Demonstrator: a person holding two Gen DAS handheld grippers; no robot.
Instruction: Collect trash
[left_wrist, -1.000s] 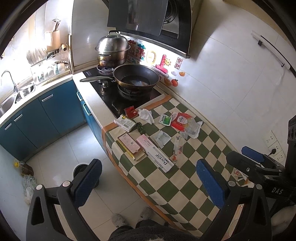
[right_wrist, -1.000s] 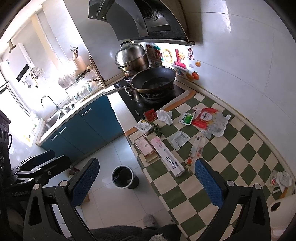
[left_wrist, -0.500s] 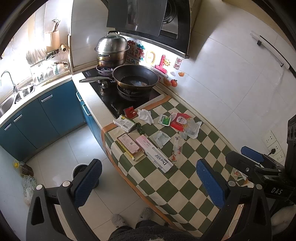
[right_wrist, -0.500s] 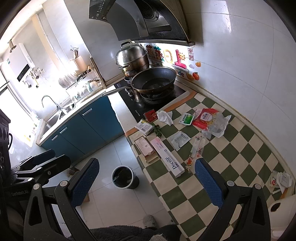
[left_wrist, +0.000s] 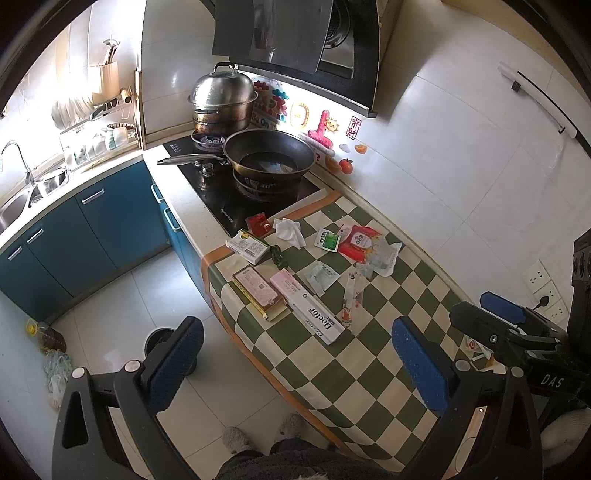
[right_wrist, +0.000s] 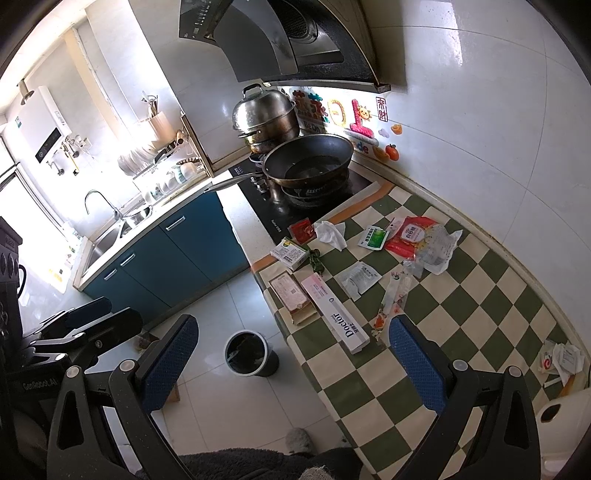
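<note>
Both the left gripper (left_wrist: 295, 365) and right gripper (right_wrist: 291, 363) are held spread, nothing grasped. Below the right gripper, a bin (right_wrist: 252, 353) is seen. Ahead, wrappers (right_wrist: 421, 243) and a box (right_wrist: 335, 319) are scattered on the cloth (right_wrist: 461, 317).

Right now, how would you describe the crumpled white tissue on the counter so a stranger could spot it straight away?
Find the black wok on the hob, then the near edge of the checked cloth in front of it. The crumpled white tissue lies there, between a small red packet and a green-and-white sachet. It alone is plain, unprinted and soft.
</note>
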